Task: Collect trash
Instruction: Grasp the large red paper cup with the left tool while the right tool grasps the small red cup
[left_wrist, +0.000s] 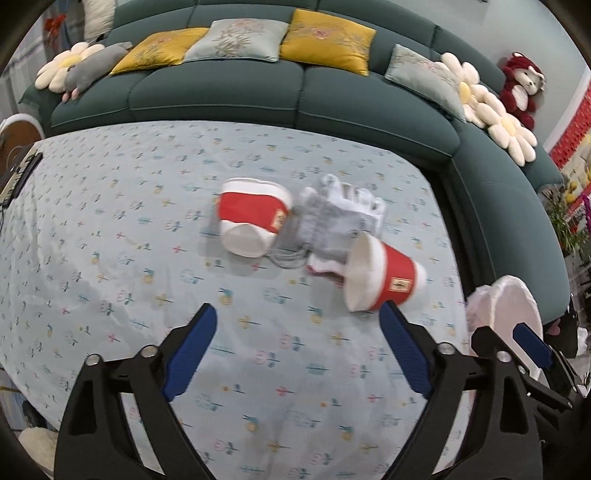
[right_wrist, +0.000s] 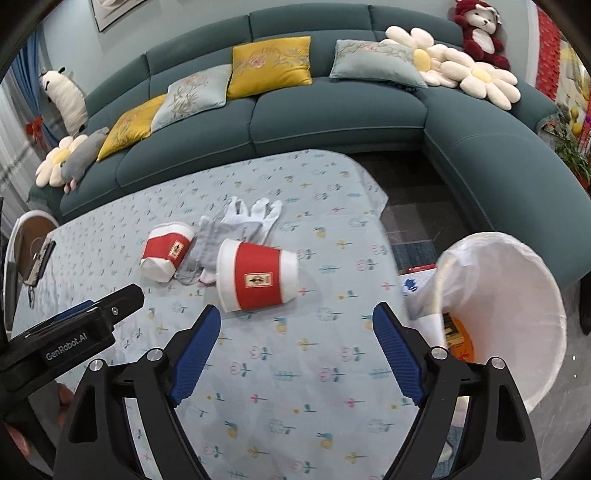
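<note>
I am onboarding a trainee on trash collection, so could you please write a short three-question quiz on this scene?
1. How many red-and-white paper cups lie on the table?
2. True or false: the right gripper holds a cup.
3. What lies between the two cups? A) white glove B) phone C) cushion

Key:
1. Two: the left cup and the right cup, both on their sides.
2. False; its jaws are open and empty.
3. A, the white glove.

Two red-and-white paper cups lie on the one counter (right_wrist: 295, 369): the left cup (right_wrist: 167, 251) and the right cup (right_wrist: 256, 278), with one pile of white gloves (right_wrist: 240, 225) between them. One lined bin (right_wrist: 506, 306) stands beside it. The one sofa (right_wrist: 332, 110) carries five cushions, two yellow and three pale blue, three flower pillows and one red teddy (right_wrist: 478, 31).
</note>
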